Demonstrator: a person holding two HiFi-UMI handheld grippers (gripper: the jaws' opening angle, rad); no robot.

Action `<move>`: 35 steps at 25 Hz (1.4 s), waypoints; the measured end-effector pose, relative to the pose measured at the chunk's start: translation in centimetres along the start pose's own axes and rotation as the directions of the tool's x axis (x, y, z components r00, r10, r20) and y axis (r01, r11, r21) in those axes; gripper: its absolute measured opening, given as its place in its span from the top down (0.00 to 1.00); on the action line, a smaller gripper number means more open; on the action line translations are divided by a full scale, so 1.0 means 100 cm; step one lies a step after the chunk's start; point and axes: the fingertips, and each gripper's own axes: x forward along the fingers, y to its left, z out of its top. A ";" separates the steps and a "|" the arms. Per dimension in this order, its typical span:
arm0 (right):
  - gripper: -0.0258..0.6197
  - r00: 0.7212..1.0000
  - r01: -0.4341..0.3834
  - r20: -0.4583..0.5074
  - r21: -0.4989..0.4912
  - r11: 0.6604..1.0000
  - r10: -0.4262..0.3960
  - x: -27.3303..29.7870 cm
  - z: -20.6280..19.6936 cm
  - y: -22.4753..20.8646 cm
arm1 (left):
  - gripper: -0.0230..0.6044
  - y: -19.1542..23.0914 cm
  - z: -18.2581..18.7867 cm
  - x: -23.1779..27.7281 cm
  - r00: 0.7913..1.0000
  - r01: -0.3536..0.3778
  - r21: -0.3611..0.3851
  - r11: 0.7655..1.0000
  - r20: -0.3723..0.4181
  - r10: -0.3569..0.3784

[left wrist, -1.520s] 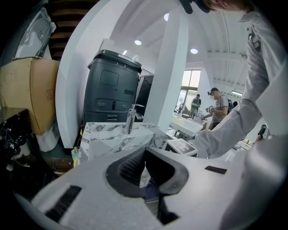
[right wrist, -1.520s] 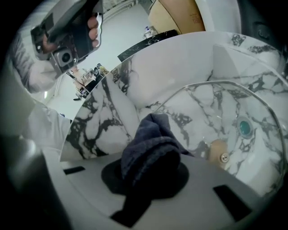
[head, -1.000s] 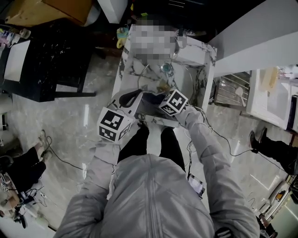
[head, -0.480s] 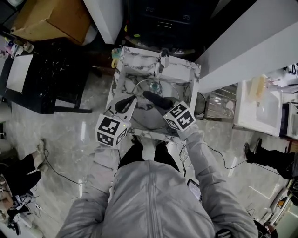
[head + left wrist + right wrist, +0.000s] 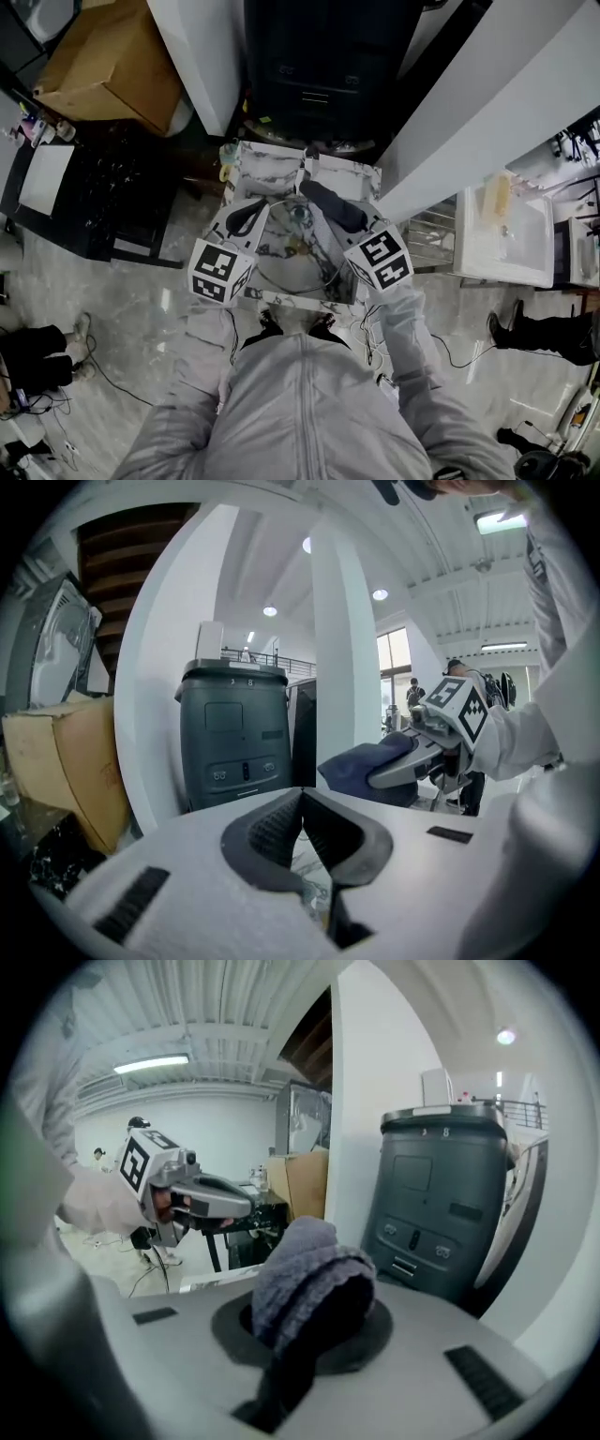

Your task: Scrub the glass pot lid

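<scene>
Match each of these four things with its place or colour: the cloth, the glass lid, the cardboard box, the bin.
Things:
1. cloth
2. glass lid
3. cardboard box
4. bin

Places and colours:
a. brown
b. held in the right tongs
c. dark grey, behind the basin
d. in the marbled basin

Pairs: 1-b, 2-d, 3-a, 4-c.
</scene>
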 end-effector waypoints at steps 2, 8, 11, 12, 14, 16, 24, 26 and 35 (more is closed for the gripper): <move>0.88 0.999 0.036 0.039 -0.013 0.999 -0.036 -0.014 0.019 -0.010 | 0.92 0.003 0.016 0.001 1.000 -0.005 0.026 1.000 0.026 0.004; 0.89 0.985 0.122 0.127 -0.044 0.992 -0.116 -0.055 0.060 -0.030 | 0.92 0.002 0.062 -0.001 0.994 -0.006 0.077 0.997 0.107 -0.002; 0.88 0.973 0.162 0.173 -0.043 0.986 -0.152 -0.073 0.076 -0.036 | 0.92 0.000 0.088 -0.007 0.989 -0.017 0.129 0.991 0.145 -0.002; 0.89 0.969 0.176 0.186 -0.044 0.983 -0.165 -0.079 0.081 -0.037 | 0.92 0.000 0.097 -0.010 0.987 -0.023 0.145 0.989 0.159 0.000; 0.89 0.961 0.201 0.206 -0.051 0.978 -0.187 -0.091 0.090 -0.039 | 0.92 -0.002 0.114 -0.016 0.982 -0.037 0.173 0.984 0.187 0.004; 0.89 0.952 0.223 0.227 -0.059 0.973 -0.205 -0.103 0.100 -0.041 | 0.92 -0.002 0.130 -0.022 0.977 -0.050 0.193 0.980 0.214 0.008; 0.89 0.909 0.300 0.326 -0.078 0.951 -0.260 -0.151 0.142 -0.045 | 0.92 -0.005 0.174 -0.040 0.959 -0.086 0.241 0.967 0.284 0.015; 0.89 0.899 0.312 0.347 -0.083 0.946 -0.266 -0.161 0.152 -0.044 | 0.92 -0.005 0.184 -0.046 0.955 -0.095 0.254 0.963 0.295 0.017; 0.89 0.878 0.343 0.387 -0.102 0.934 -0.281 -0.181 0.167 -0.040 | 0.92 -0.013 0.209 -0.056 0.941 -0.123 0.318 0.940 0.338 0.009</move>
